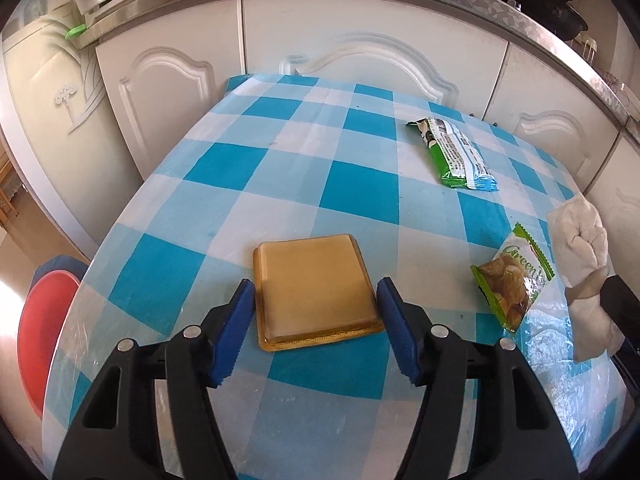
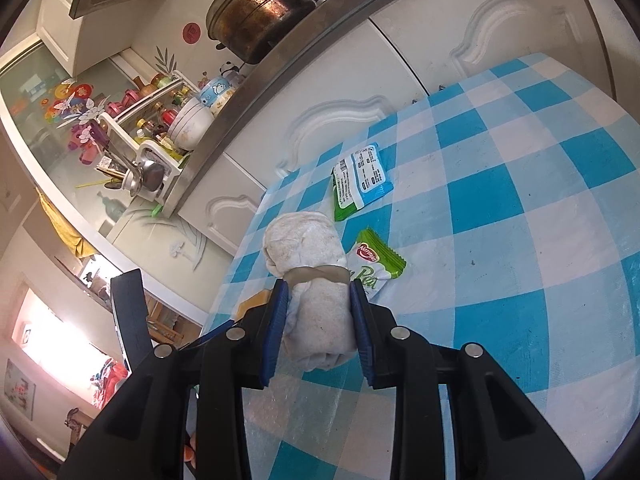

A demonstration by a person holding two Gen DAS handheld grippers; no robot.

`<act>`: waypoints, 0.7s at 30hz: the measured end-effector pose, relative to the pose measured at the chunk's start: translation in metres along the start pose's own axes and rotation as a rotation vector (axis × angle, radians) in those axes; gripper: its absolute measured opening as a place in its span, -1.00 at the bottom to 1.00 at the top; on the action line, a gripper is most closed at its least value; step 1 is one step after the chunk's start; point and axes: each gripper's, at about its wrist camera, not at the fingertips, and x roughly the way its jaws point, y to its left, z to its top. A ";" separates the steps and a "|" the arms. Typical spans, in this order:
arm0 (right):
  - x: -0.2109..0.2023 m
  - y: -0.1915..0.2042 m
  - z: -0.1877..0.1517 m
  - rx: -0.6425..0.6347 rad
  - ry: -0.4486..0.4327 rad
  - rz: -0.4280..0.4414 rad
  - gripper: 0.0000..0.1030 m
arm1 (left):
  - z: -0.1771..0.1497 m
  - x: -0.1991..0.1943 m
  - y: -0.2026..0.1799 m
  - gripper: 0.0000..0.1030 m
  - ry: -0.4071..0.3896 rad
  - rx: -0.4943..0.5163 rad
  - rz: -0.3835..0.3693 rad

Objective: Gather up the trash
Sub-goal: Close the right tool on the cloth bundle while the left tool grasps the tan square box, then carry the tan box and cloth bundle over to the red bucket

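Observation:
A flat golden plastic tray [image 1: 316, 288] lies on the blue-checked tablecloth [image 1: 240, 168]. My left gripper [image 1: 316, 320] is open, its blue pads on either side of the tray's near end. A small green snack wrapper [image 1: 514, 276] and a long green packet [image 1: 452, 152] lie to the right. My right gripper [image 2: 318, 320] is shut on a rolled white cloth [image 2: 316, 280] tied with a band. The cloth also shows in the left wrist view [image 1: 580, 256]. The small wrapper [image 2: 376, 264] and the long packet [image 2: 360, 180] lie just beyond it.
White kitchen cabinets [image 1: 360, 40] stand right behind the table, with a counter holding a black pan [image 1: 552, 0] and a large metal pot [image 2: 260, 12]. A red stool [image 1: 44, 328] stands off the table's left edge.

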 end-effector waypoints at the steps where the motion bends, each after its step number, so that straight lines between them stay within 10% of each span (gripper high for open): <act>1: 0.001 0.001 -0.001 -0.002 0.003 0.001 -0.35 | -0.001 -0.002 0.004 0.23 0.002 -0.008 -0.009; 21: 0.037 0.053 -0.030 -0.056 0.120 0.109 -0.35 | -0.023 -0.059 0.086 0.23 -0.032 -0.046 -0.054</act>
